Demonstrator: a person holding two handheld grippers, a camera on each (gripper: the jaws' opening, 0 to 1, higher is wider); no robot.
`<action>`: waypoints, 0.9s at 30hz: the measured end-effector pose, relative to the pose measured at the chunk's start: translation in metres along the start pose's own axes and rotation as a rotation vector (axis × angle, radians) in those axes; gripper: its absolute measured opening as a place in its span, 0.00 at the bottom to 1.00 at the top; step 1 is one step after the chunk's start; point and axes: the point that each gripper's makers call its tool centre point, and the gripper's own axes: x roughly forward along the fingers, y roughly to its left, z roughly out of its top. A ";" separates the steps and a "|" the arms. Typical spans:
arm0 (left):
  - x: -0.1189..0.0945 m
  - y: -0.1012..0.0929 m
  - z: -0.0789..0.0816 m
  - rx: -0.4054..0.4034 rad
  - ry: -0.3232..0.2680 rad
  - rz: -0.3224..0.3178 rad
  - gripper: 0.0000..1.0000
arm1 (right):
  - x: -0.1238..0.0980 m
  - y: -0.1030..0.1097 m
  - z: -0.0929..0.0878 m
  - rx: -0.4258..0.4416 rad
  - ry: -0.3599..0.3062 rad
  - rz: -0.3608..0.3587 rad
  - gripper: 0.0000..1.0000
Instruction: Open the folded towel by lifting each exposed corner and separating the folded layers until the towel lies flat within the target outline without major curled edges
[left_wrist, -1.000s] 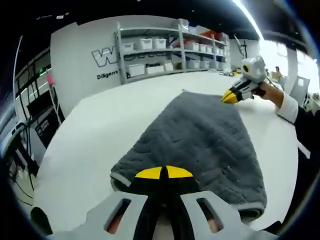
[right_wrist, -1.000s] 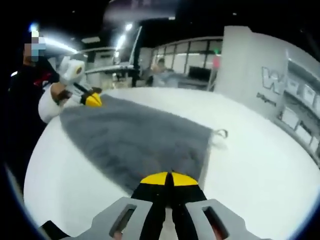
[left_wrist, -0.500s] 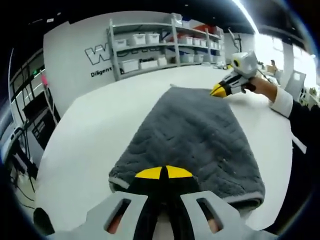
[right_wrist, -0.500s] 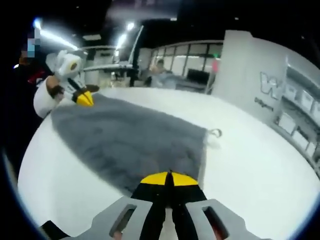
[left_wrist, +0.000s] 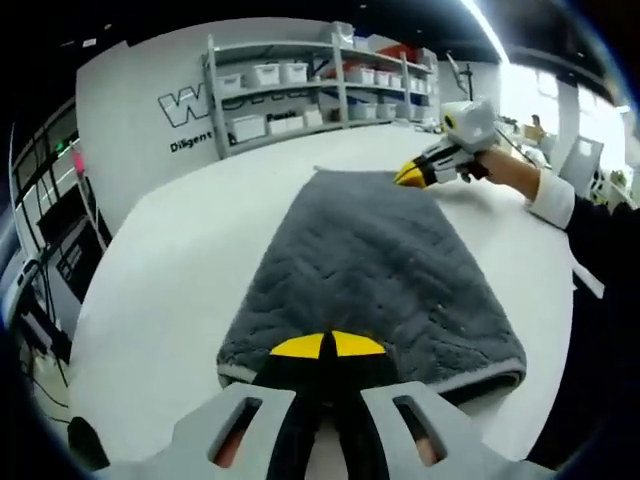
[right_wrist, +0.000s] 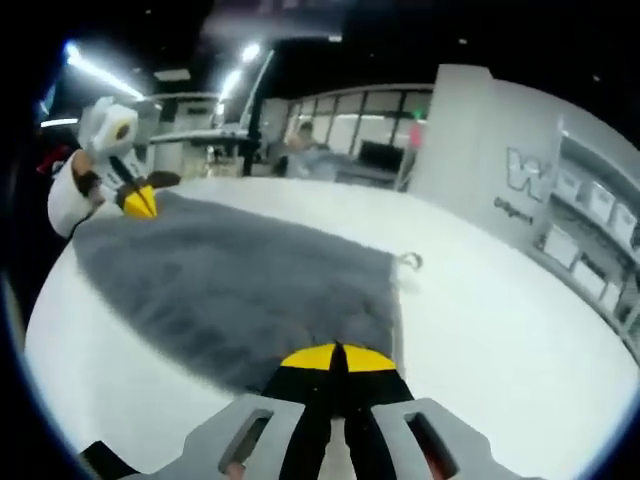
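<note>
Stretching between the two grips, the grey towel (left_wrist: 375, 270) lies spread on the white surface (left_wrist: 180, 270), one short edge at each end pinched. Over the last second it has drawn longer and flatter: in the left gripper view the far end has pulled away and the side edges run straighter; the near corner, which bulged and curled under at lower right, now sits lower, though a rolled hem remains there. In the right gripper view the cloth (right_wrist: 240, 290) reads as a smooth sheet, its hanging loop (right_wrist: 408, 261) lying out on the surface at the right-hand corner.

Left hand-held gripper (left_wrist: 328, 345): yellow tips clenched together on the near edge of the towel. Right hand-held gripper (right_wrist: 335, 356): tips likewise pressed closed on its own edge. Each shows in the other's view at the far end, (left_wrist: 415, 175) and (right_wrist: 138, 200), carried by a hand in a white cuff and dark sleeve.

No target outline can be made out on the surface, so placement cannot be judged. Reading: unfolding looks essentially done; the pull apart is taking out slack. Remaining work is likely settling the curled near corner.

Beyond: shelving with white bins (left_wrist: 300, 85), lettered wall, glazed office partitions.
</note>
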 end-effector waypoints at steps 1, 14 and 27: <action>0.000 -0.001 0.000 -0.001 0.002 0.000 0.01 | 0.001 -0.001 0.000 0.002 -0.002 -0.003 0.00; -0.002 -0.009 0.000 0.020 0.022 -0.016 0.01 | 0.019 -0.013 0.008 -0.006 -0.039 -0.071 0.00; -0.004 -0.019 -0.001 0.057 0.048 -0.014 0.01 | 0.031 -0.018 0.013 -0.039 -0.034 -0.124 0.00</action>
